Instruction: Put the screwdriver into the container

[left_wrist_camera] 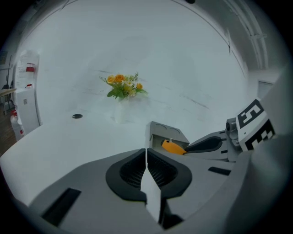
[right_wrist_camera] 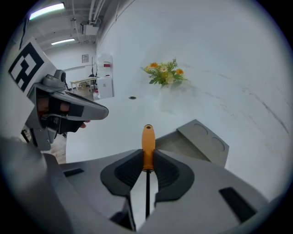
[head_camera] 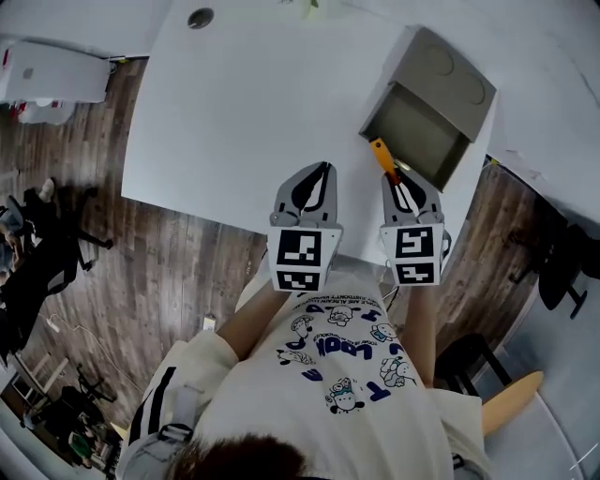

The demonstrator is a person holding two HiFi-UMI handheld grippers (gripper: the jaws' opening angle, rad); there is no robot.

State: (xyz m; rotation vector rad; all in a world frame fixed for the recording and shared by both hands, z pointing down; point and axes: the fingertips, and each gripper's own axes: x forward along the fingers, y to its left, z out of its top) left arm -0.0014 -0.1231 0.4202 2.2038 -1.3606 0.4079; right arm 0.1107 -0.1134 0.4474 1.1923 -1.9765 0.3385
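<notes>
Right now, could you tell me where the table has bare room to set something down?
The wide stretch of table between the round hole, the flowers and the container is bare. It is crowded only at the near right edge, where the right claw holds the screwdriver by the container.

The only legible print is on the person's white shirt (head_camera: 361, 412), where big blue letters (head_camera: 330, 348) seem to spell "LOOK", upside down from the head camera, with smaller print beside them too fine to read, while the tools' cubes carry only wordless black-and-white square markers (head_camera: 302, 258).
</notes>
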